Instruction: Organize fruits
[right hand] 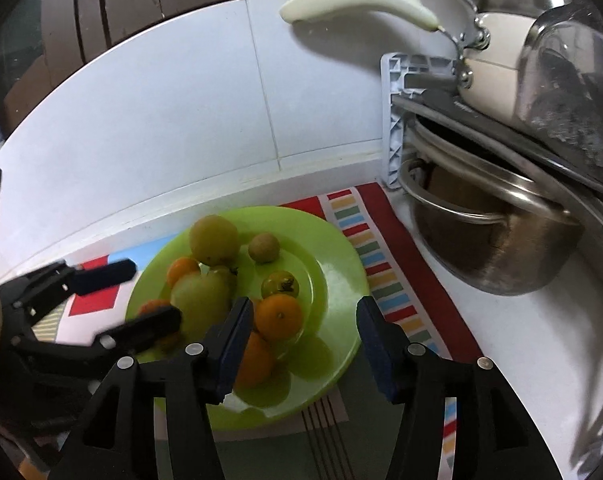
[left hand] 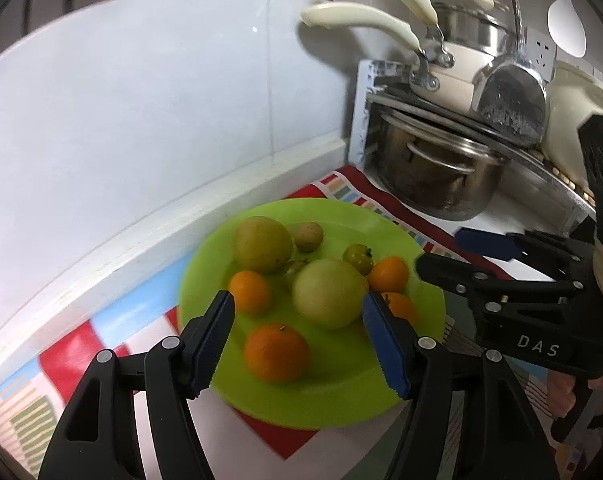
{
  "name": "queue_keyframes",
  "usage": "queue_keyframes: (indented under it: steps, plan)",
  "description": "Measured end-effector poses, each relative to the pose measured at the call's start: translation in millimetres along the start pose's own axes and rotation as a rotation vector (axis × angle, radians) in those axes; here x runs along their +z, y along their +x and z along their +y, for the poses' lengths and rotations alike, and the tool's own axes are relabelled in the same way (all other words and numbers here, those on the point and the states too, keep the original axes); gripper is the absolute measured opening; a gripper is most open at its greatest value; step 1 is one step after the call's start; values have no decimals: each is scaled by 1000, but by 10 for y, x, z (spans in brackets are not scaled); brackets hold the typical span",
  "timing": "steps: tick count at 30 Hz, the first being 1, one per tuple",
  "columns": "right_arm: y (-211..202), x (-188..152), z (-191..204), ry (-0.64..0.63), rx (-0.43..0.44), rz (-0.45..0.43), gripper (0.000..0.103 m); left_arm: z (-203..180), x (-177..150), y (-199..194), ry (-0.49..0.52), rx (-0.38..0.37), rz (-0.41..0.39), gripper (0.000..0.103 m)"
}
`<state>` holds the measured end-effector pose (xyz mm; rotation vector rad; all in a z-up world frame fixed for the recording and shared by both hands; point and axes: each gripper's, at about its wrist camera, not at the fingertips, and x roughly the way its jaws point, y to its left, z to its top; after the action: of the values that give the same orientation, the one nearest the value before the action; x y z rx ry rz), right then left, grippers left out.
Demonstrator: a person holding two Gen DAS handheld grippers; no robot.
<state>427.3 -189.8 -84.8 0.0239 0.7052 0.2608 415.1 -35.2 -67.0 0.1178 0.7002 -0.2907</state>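
Here, in the left wrist view, the left tongs [left hand: 297,320] hang over the near half of a green plate [left hand: 333,404] with their blue-padded tips spread wide and nothing between them. All the fruit lies on that plate: a large pale green fruit [left hand: 327,293] sits just ahead, close to the right-hand tip, an orange [left hand: 276,352] lies nearest, between the two tips, a second orange [left hand: 250,292] sits just beyond the left-hand tip, and a yellow-green fruit [left hand: 263,243] and a small brown one [left hand: 307,236] rest farther ahead. Off to the right of these tongs the right tongs [left hand: 453,252] reach in over the plate's edge, also spread. A steel pot [left hand: 437,176] stands well beyond, to the right, on the counter past the striped mat [left hand: 77,344]. In the right wrist view, the right tongs [right hand: 301,344] are likewise wide apart and empty above the plate's [right hand: 341,264] near right side; an orange [right hand: 279,316] lies just ahead of their left tip, another orange [right hand: 253,360] is half hidden behind that tip, and a small green fruit with a dark stalk [right hand: 280,285] sits a little farther on. To their left the left tongs [right hand: 141,300] hover by the large green fruit [right hand: 199,296]. No second dish or bin is in view, so I cannot judge whether the fruit is gathered as wanted or awaits sorting; both tongs seem poised over the pile. Any grip here calls for a gentle squeeze on round, rolling fruit packed close together.
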Motion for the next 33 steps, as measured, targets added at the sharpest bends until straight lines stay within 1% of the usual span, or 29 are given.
queue_keyframes:
  steps: [3,6,10,12,14,16,18,23,29,33]
  plan:
    - [-155,-73,22,16,-23,-10,55,8,-45,-176,-8,22,-18,70]
    - [-329,-164,49,32,-34,-16,55,-51,-135,-438,-10,53,-46,74]
    - [-642,-316,120,45,-44,-43,62,-145,-258,-807,-10,79,-82,79]
    - [-874,-408,181,42,-56,-68,63,-176,-317,-963,-15,91,-99,82]
    - [-1044,-457,230,35,-69,-84,67,-209,-384,-1146,-21,104,-114,83]
    - [-1269,-536,289,28,-87,-117,74,-242,-456,-1335,-27,119,-134,85]
    - [-1426,-590,333,25,-101,-138,77,-267,-527,-1508,-36,128,-150,89]
    - [-1816,-789,482,19,-109,-165,81,-344,-739,-1921,-57,152,-189,95]
    - [-2249,-1076,653,-14,-120,-184,85,-441,-1016,-2305,-77,167,-196,103]
    - [-2469,-1203,723,-27,-135,-187,87,-502,-1188,-2511,-90,176,-190,103]
